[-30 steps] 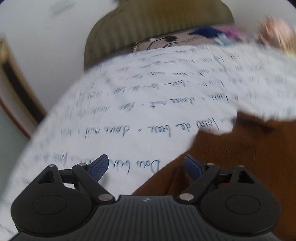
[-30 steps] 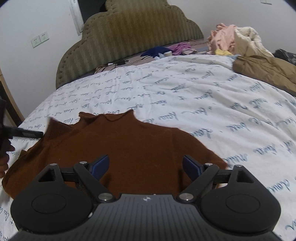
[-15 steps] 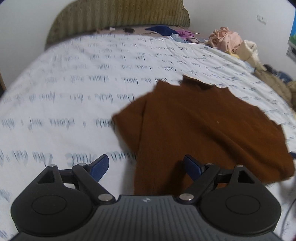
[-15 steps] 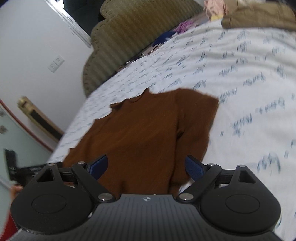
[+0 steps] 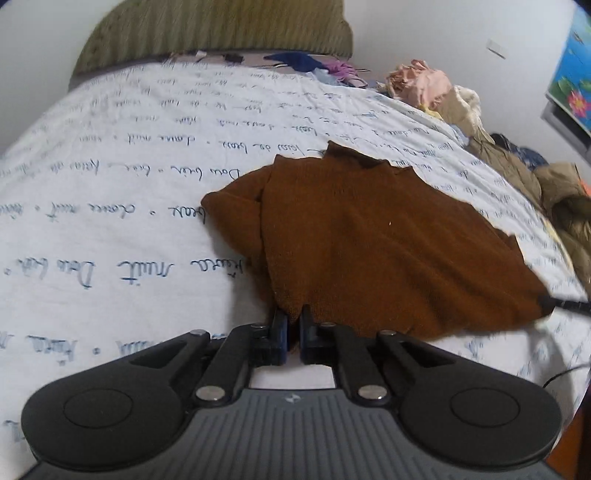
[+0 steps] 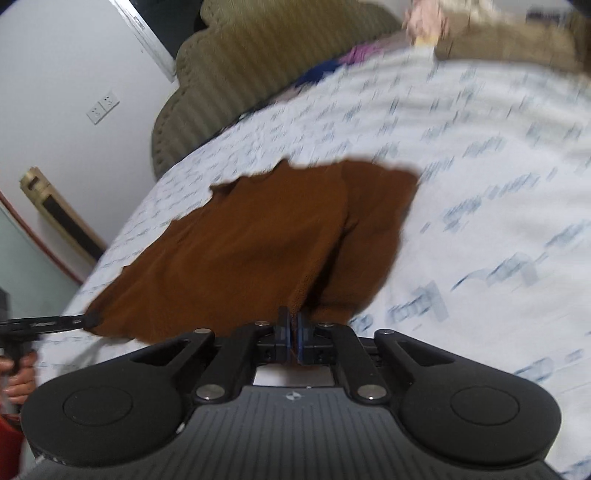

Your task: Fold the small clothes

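One brown sweater (image 5: 373, 236) lies spread on the bed (image 5: 110, 192), collar toward twelve o'clock near the headboard (image 5: 214, 33). Both claws pinch its hem: the left claw (image 5: 291, 325) clamps the corner at six o'clock, the right claw (image 6: 294, 328) the opposite corner. Heaped clothes (image 5: 424, 83) sit at two o'clock

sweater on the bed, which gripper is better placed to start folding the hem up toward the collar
Neither has a clear edge. The left gripper and the right gripper are each shut on a bottom corner of the brown sweater, which lies flat on the bed sheet. Lifting both together looks best.
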The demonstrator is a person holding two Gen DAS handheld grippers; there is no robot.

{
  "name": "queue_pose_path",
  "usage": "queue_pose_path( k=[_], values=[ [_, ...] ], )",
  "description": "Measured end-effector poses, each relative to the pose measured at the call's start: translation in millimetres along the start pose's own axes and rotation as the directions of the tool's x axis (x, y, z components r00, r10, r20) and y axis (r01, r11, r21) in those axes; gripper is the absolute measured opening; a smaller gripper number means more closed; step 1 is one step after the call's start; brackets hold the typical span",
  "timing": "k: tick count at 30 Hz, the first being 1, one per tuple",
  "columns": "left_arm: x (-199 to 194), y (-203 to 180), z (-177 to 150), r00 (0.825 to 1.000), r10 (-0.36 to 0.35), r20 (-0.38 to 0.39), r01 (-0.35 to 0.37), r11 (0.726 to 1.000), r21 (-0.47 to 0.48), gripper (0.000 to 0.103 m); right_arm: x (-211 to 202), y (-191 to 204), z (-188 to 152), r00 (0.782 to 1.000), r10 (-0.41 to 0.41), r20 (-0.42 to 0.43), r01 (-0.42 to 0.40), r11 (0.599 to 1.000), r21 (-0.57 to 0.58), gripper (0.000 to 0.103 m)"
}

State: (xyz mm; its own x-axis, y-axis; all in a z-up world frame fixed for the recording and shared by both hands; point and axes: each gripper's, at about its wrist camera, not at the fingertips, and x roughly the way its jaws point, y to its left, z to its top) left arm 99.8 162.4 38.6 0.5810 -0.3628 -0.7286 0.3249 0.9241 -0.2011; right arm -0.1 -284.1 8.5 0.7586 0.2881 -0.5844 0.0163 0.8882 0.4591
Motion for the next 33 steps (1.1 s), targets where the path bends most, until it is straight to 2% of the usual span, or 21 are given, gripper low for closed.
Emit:
queue_pose_path(
  k=[3, 5, 7, 8, 9, 10, 11, 13, 14, 15, 17, 19, 21, 24, 26, 27, 29, 30, 31, 33],
  values=[
    [15.9, -6.9, -12.7, 0.994, 0.087, -0.067, -0.081, 0.992, 0.093, 0.005, -5.2, -0.2, 2.7, 0.999, -0.032, -0.025, 0.030, 0.998, -0.057, 0.008],
    [18.1, -3.9, -16.7, 0.993, 0.098, -0.069, -0.092, 0.992, 0.081, 0.007, 0.6, 0.6, 4.1, 0.994, -0.105, -0.033, 0.102, 0.992, -0.069, 0.011],
    [8.0, 0.8, -12.1, 0.995, 0.098, -0.034, -0.096, 0.995, 0.037, 0.009, -3.9, 5.6, 3.5, 0.984, -0.176, 0.026, 0.178, 0.982, -0.067, 0.018],
    [1.5, 2.1, -9.0, 0.994, 0.112, -0.016, -0.112, 0.993, 0.026, 0.011, -8.7, 8.9, 4.6, 0.977, -0.202, 0.066, 0.206, 0.976, -0.064, 0.027],
    [-5.5, 3.0, -6.1, 0.991, 0.134, 0.007, -0.134, 0.991, 0.014, 0.015, -13.3, 14.4, 6.5, 0.970, -0.216, 0.109, 0.224, 0.972, -0.067, 0.043],
    [-12.0, 3.5, -3.2, 0.987, 0.159, 0.032, -0.159, 0.987, 0.002, 0.017, -16.8, 21.9, 8.3, 0.963, -0.222, 0.153, 0.236, 0.969, -0.078, 0.051],
    [-17.6, 3.0, -0.1, 0.981, 0.187, 0.054, -0.187, 0.982, -0.004, 0.023, -17.5, 30.7, 10.1, 0.958, -0.219, 0.184, 0.241, 0.965, -0.103, 0.062],
    [-24.7, -4.3, 8.0, 0.965, 0.239, 0.108, -0.240, 0.971, -0.001, 0.041, -10.1, 52.3, 14.4, 0.958, -0.196, 0.208, 0.235, 0.955, -0.183, 0.064],
    [-26.3, -10.8, 12.8, 0.956, 0.258, 0.138, -0.261, 0.965, 0.004, 0.057, -4.4, 60.9, 16.1, 0.961, -0.181, 0.207, 0.225, 0.951, -0.211, 0.064],
    [-26.6, -18.7, 17.7, 0.949, 0.264, 0.171, -0.269, 0.963, 0.008, 0.067, 5.2, 70.2, 18.0, 0.968, -0.156, 0.195, 0.200, 0.951, -0.237, 0.066],
    [-20.6, -41.9, 26.7, 0.942, 0.251, 0.223, -0.266, 0.963, 0.042, 0.069, 27.0, 88.0, 19.8, 0.974, -0.130, 0.183, 0.178, 0.945, -0.274, 0.069],
    [-3.1, -68.4, 33.1, 0.939, 0.257, 0.227, -0.285, 0.954, 0.098, 0.069, 50.3, 105.5, 23.0, 0.968, -0.155, 0.197, 0.213, 0.924, -0.317, 0.072],
    [23.1, -89.1, 33.1, 0.929, 0.310, 0.199, -0.338, 0.933, 0.123, 0.071, 75.1, 118.3, 22.0, 0.953, -0.215, 0.212, 0.279, 0.895, -0.347, 0.083],
    [64.5, -98.8, 25.4, 0.909, 0.400, 0.114, -0.411, 0.905, 0.108, 0.071, 99.9, 116.3, 16.7, 0.936, -0.299, 0.187, 0.348, 0.865, -0.362, 0.089],
    [81.7, -98.8, 16.0, 0.901, 0.426, 0.085, -0.433, 0.897, 0.090, 0.070, 109.8, 104.5, 11.1, 0.917, -0.365, 0.159, 0.398, 0.849, -0.348, 0.090],
    [85.5, -99.9, 12.4, 0.895, 0.436, 0.091, -0.444, 0.892, 0.090, 0.070, 111.2, 96.7, 9.3, 0.911, -0.386, 0.148, 0.413, 0.847, -0.335, 0.091],
    [86.3, -104.5, 5.3, 0.881, 0.456, 0.127, -0.468, 0.878, 0.102, 0.071, 107.0, 81.7, 9.8, 0.916, -0.374, 0.144, 0.400, 0.866, -0.300, 0.095],
    [86.4, -106.3, 4.1, 0.878, 0.460, 0.135, -0.474, 0.874, 0.108, 0.072, 106.0, 79.1, 9.4, 0.912, -0.383, 0.150, 0.411, 0.865, -0.288, 0.097],
    [85.4, -106.2, 2.6, 0.877, 0.460, 0.138, -0.475, 0.874, 0.104, 0.072, 102.9, 76.7, 10.0, 0.905, -0.396, 0.158, 0.425, 0.861, -0.280, 0.098],
    [84.5, -103.2, 2.1, 0.880, 0.455, 0.135, -0.468, 0.880, 0.083, 0.075, 101.7, 69.1, 11.1, 0.905, -0.395, 0.157, 0.423, 0.869, -0.257, 0.101]
  ],
)
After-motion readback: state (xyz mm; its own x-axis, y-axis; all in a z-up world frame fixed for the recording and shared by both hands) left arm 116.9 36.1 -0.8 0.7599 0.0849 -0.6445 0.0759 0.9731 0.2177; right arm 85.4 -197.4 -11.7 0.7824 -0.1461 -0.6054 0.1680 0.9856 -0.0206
